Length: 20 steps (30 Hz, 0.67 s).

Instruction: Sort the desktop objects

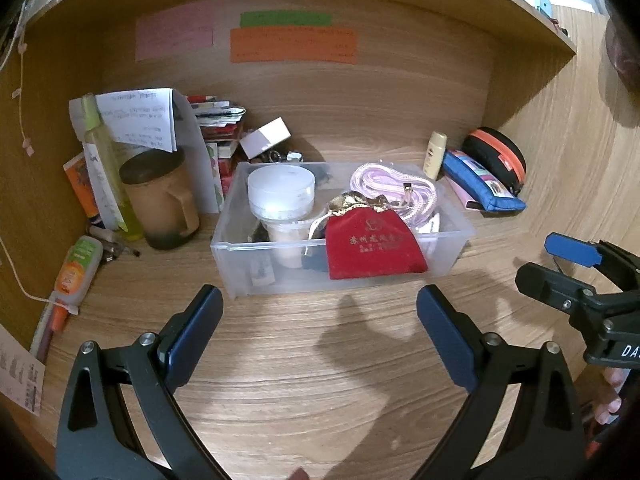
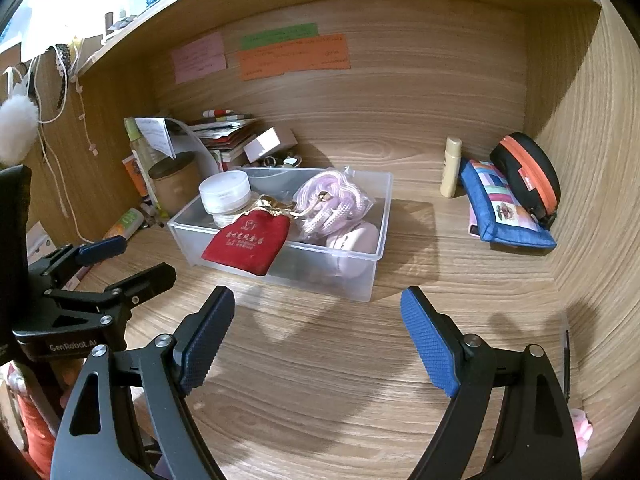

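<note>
Both your left hand-held gripper (image 1: 320,340) and right hand-held gripper (image 2: 318,336) gape empty; the red pouch (image 1: 374,242) overhangs the plastic box (image 1: 452,256) wall and could tip out if nudged

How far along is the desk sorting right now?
Done: the clear bin already holds a red pouch, a pink cord and a white jar. In hand: nothing; left claw and right claw are open. Left: blue pouch, black case, small bottle.

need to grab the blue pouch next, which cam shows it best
Right wrist view: the blue pouch shows its whole patterned face, leaning on the black case. Left wrist view shows it smaller and foreshortened near the frame's right.
</note>
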Available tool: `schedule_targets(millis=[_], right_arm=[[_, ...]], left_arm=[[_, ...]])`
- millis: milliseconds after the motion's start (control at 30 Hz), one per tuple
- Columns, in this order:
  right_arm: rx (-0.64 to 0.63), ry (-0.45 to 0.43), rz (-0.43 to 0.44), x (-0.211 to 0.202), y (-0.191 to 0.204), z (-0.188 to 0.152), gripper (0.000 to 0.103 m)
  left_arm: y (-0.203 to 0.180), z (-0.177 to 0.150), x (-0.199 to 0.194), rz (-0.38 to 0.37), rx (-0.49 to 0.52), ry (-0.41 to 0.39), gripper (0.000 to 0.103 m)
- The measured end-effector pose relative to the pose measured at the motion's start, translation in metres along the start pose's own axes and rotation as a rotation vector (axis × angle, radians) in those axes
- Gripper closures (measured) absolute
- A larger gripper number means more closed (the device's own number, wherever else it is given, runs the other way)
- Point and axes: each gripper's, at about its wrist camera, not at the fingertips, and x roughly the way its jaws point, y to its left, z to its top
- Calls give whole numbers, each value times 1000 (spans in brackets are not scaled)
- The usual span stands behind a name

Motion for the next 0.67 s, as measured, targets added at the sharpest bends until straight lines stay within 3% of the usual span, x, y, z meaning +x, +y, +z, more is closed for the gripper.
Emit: schedule_targets(millis=[667], right_arm=[[3, 21, 13, 6, -3, -2, 20]], left_arm=[[-5, 1, -3, 4, 24, -39, 4]])
